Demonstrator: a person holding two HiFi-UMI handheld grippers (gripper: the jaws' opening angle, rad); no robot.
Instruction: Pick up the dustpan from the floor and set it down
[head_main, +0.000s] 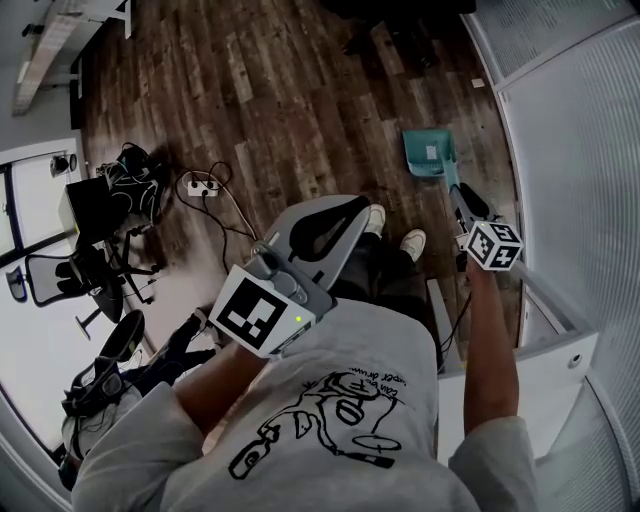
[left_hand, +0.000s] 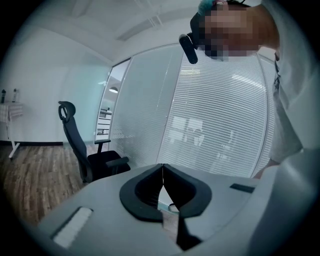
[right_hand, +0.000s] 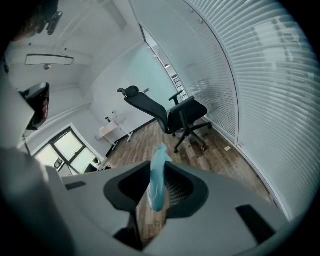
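A teal dustpan (head_main: 430, 152) sticks out ahead of my right gripper (head_main: 460, 198) over the wooden floor, near the glass wall. In the right gripper view the dustpan (right_hand: 159, 172) is edge-on, and its handle is pinched between the dark pads of the right gripper (right_hand: 161, 186), which is shut on it. Whether the pan touches the floor I cannot tell. My left gripper (head_main: 325, 222) is held in front of the person's body, left of the shoes. Its tips meet in the left gripper view (left_hand: 162, 169), shut with nothing between them.
A glass wall with blinds (head_main: 570, 120) runs along the right, with a white ledge (head_main: 560, 350) below it. A black office chair (right_hand: 167, 112) stands farther along that wall. A power strip with cables (head_main: 200, 185) and more chairs (head_main: 90, 270) sit at the left. The person's shoes (head_main: 412, 242) are just behind the dustpan.
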